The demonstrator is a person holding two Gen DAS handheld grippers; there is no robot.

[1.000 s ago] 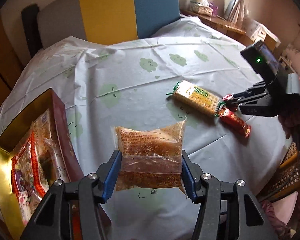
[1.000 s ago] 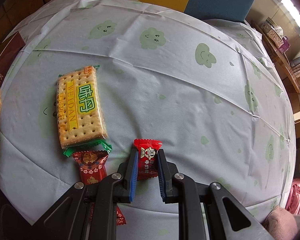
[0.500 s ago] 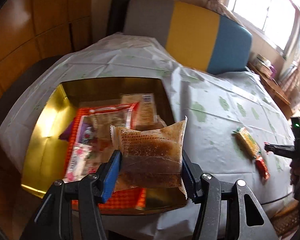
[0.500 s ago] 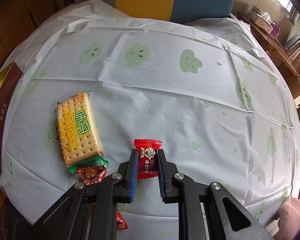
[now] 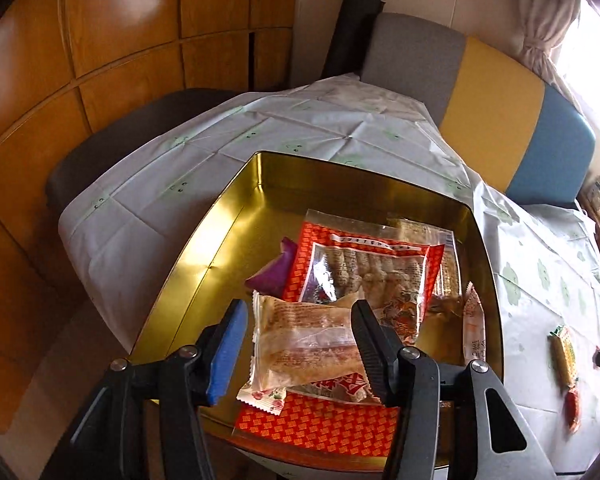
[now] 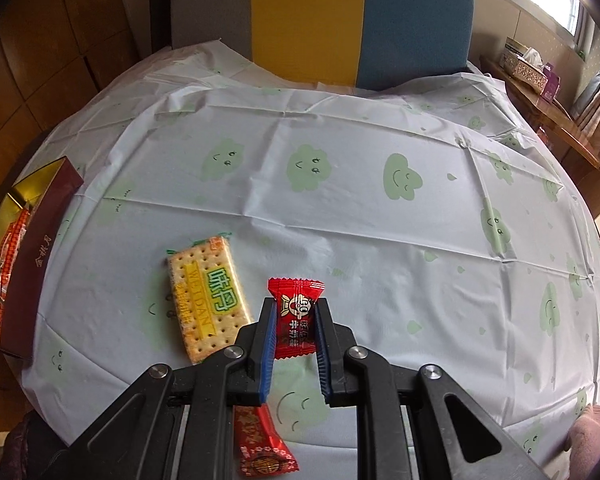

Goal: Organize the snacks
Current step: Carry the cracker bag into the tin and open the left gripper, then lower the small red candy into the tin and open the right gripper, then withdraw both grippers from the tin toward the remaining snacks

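Observation:
My left gripper [image 5: 296, 332] is open above the gold tin box [image 5: 228, 216]. The clear brown snack packet [image 5: 304, 344] lies between its jaws, resting on a large red snack bag [image 5: 364, 272] in the tin. My right gripper [image 6: 296, 320] is shut on a small red candy [image 6: 296, 316], held above the table. The cracker pack [image 6: 206, 296] lies on the tablecloth to its left. A red wrapped snack [image 6: 260, 448] lies under the gripper body.
The tin also shows at the left edge of the right wrist view [image 6: 36, 248], with a maroon outer wall. A purple wrapper [image 5: 272, 272] lies in the tin. A grey, yellow and blue chair back [image 6: 320, 20] stands behind the table. A wooden side table [image 6: 540, 92] is at the right.
My left gripper swung left over the tin, opened and let the brown packet drop onto the snacks there. My right gripper lifted the red candy up and back from the table.

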